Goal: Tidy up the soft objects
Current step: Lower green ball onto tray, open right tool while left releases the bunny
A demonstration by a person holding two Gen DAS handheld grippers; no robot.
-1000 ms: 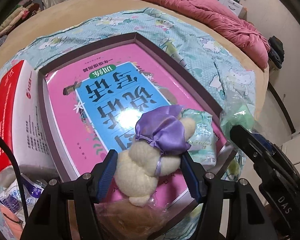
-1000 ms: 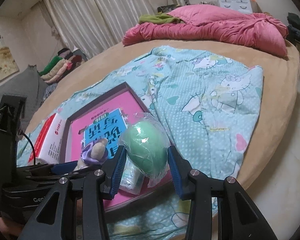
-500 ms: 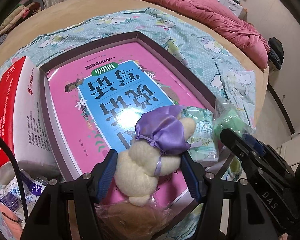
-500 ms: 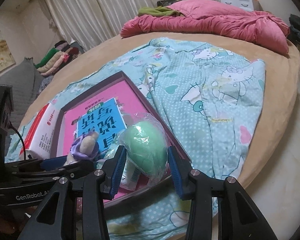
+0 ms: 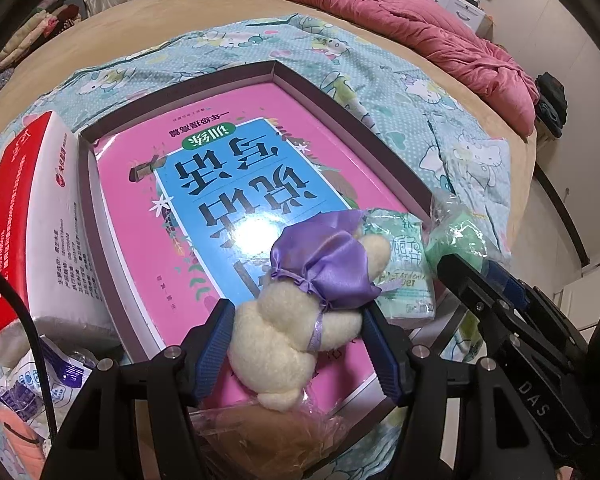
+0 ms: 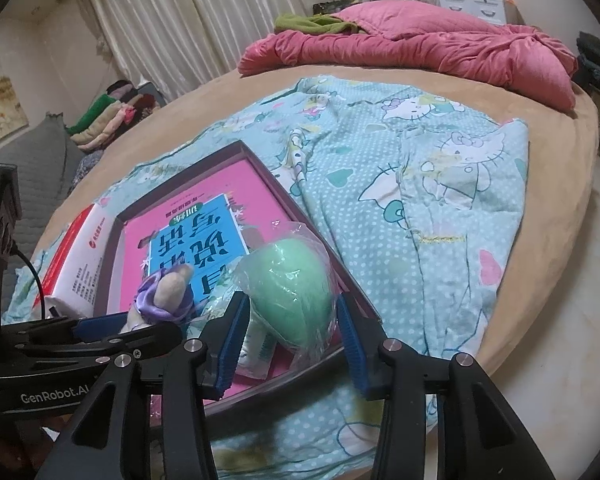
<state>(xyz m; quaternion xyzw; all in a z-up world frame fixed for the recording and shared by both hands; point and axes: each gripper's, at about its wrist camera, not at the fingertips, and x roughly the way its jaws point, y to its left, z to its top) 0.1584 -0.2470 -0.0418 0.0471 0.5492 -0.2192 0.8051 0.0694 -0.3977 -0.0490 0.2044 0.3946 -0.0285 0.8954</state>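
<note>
My left gripper (image 5: 296, 320) is shut on a cream plush toy with a purple satin bow (image 5: 300, 320), held just above the pink book (image 5: 228, 160) that lies in a dark-rimmed tray (image 5: 340, 108). My right gripper (image 6: 292, 304) has a green ball in a clear plastic bag (image 6: 296, 284) between its blue pads. Its jaws are opening, a thin gap shows on both sides, and the ball rests at the tray's near right corner. A pale green tissue pack (image 5: 404, 276) lies in the tray between the plush toy and the ball.
A red and white tissue box (image 5: 40, 216) lies against the tray's left side. A brown item in a plastic bag (image 5: 260, 436) sits under my left gripper. The tray rests on a cartoon-cat blanket (image 6: 440, 200) on a round bed, with a pink quilt (image 6: 420, 48) at the far side.
The right gripper has brought the green ball in over the tray's corner, close to the tissue pack, and its jaws have spread slightly. The left gripper and plush toy have stayed still.
</note>
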